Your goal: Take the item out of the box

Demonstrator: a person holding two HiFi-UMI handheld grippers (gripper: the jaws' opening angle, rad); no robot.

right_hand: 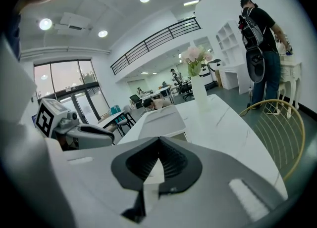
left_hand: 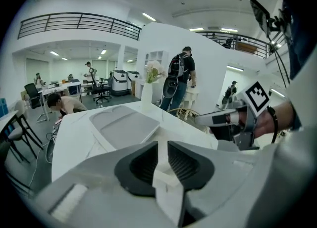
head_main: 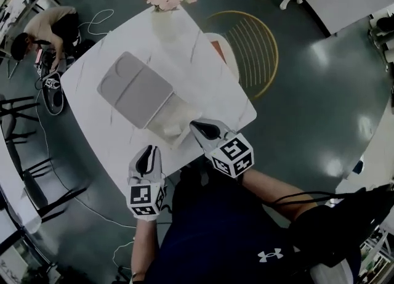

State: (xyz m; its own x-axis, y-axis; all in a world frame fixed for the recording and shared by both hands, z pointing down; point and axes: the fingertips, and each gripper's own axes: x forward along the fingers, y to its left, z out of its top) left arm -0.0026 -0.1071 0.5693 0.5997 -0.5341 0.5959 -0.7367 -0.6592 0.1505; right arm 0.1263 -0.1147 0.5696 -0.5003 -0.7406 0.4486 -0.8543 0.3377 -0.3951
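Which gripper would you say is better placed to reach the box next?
Right: the right gripper sits beside the near end of the box; the left gripper hangs farther back at the table edge. The right's jaws are together, though.

Box (head_main: 172, 125), near worktop edge: interior and contents not discernible; its near-right corner covered by the right gripper (head_main: 198, 126). Vase (head_main: 165, 25), far corner: outline washed out against the white top. Chair (head_main: 249, 48), far-right edge: seat partly hidden beneath the worktop.
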